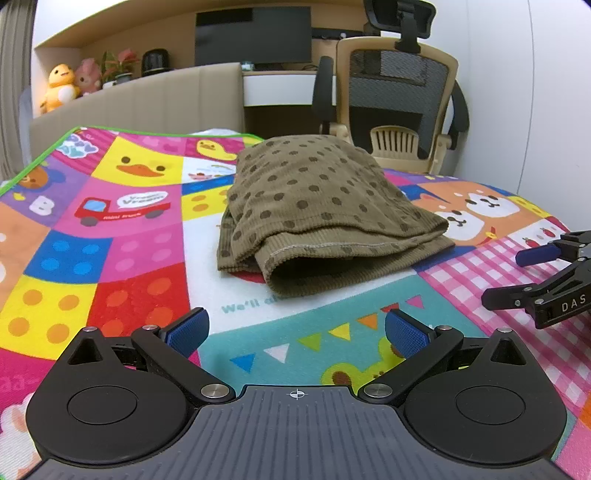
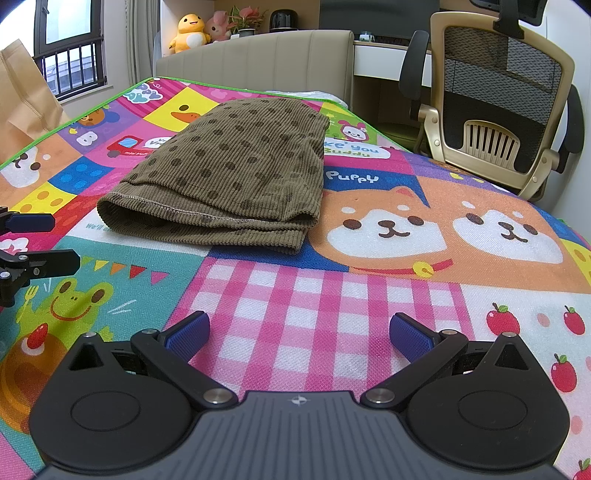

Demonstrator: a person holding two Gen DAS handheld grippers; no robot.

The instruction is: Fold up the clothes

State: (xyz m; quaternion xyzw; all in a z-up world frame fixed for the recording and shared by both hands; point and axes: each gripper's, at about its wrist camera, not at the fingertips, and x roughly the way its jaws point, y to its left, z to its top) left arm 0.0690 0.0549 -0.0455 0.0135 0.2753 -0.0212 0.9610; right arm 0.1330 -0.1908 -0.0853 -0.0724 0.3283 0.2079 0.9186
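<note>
An olive-brown corduroy garment with dark dots point(image 1: 325, 206) lies folded in a compact stack on the colourful play mat point(image 1: 110, 236); it also shows in the right wrist view point(image 2: 236, 173). My left gripper point(image 1: 297, 332) is open and empty, a short way in front of the garment's near hem. My right gripper point(image 2: 299, 334) is open and empty over the pink checked patch, in front and to the right of the garment. The right gripper shows at the right edge of the left wrist view point(image 1: 546, 280), and the left gripper at the left edge of the right wrist view point(image 2: 29, 243).
The mat point(image 2: 388, 229) covers a bed with a beige headboard point(image 1: 147, 99). A mesh office chair point(image 2: 498, 103) stands past the far right edge, beside a desk point(image 1: 280, 86) with a monitor. Plush toys point(image 2: 190, 31) sit on a shelf. A brown paper bag point(image 2: 22, 103) is at the left.
</note>
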